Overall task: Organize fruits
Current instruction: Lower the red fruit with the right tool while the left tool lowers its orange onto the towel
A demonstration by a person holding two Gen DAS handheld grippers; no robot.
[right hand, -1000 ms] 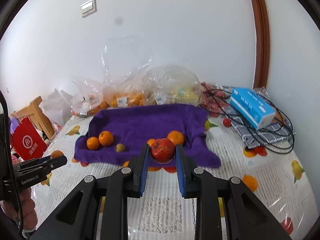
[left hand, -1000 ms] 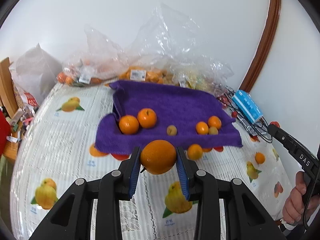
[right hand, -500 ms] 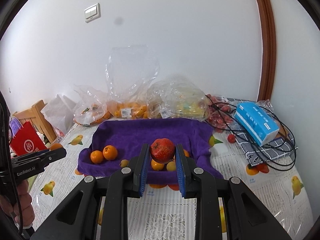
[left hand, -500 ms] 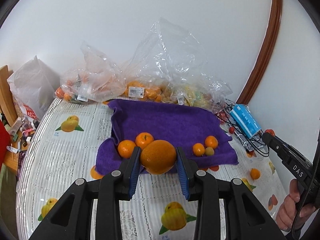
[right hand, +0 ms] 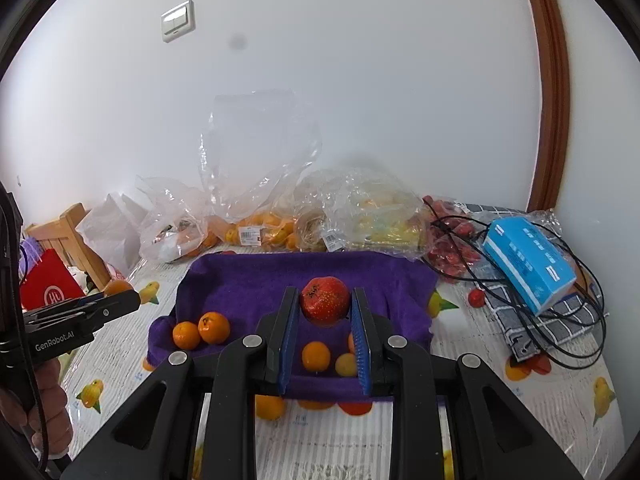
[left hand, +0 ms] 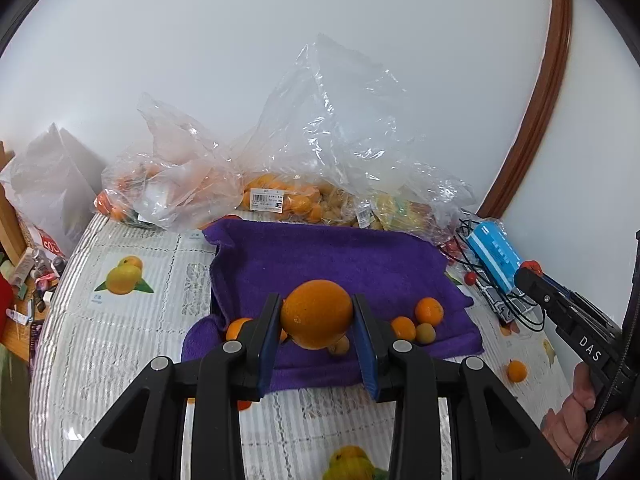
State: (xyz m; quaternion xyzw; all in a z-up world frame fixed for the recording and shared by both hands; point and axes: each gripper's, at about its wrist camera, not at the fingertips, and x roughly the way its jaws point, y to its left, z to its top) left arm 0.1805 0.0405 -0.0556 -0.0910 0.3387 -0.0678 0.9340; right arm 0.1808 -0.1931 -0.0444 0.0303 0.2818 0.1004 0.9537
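Left gripper [left hand: 316, 316]: its black arms with blue pads are clamping a large round orange [left hand: 317, 314], which is sitting high between the two pads, clear of the table.
Right gripper [right hand: 325, 312]: its blue-padded fingers are pinching a red speckled round fruit [right hand: 325, 306] near the fingertips, holding it in the air over the cloth.
Purple terry towel [left hand: 332, 256]: it is lying spread on the table [left hand: 132, 332], its back edge touching the bags.
Small tangerines, left side [right hand: 202, 329]: two are sitting side by side and touching on the towel's front left part.
Small fruits, right side [left hand: 418, 320]: two small orange ones and a paler yellowish one are clustering on the towel's front right part, close together.
Loose small orange [left hand: 517, 371]: it is lying on the tablecloth, to the right of the towel and apart from it.
Clear plastic bags [left hand: 320, 160]: they are piling along the wall behind the towel, holding orange and yellow fruit with price labels showing.
Blue cardboard box [right hand: 528, 264]: it is resting on a checked grey cloth [right hand: 560, 320] at the table's right, with black cable [right hand: 560, 344] looping around it.
Red paper bag [right hand: 46, 286]: it is standing off the table's left edge, beside a wooden chair [right hand: 72, 232].
Table covering: white, printed with yellow fruit pictures.
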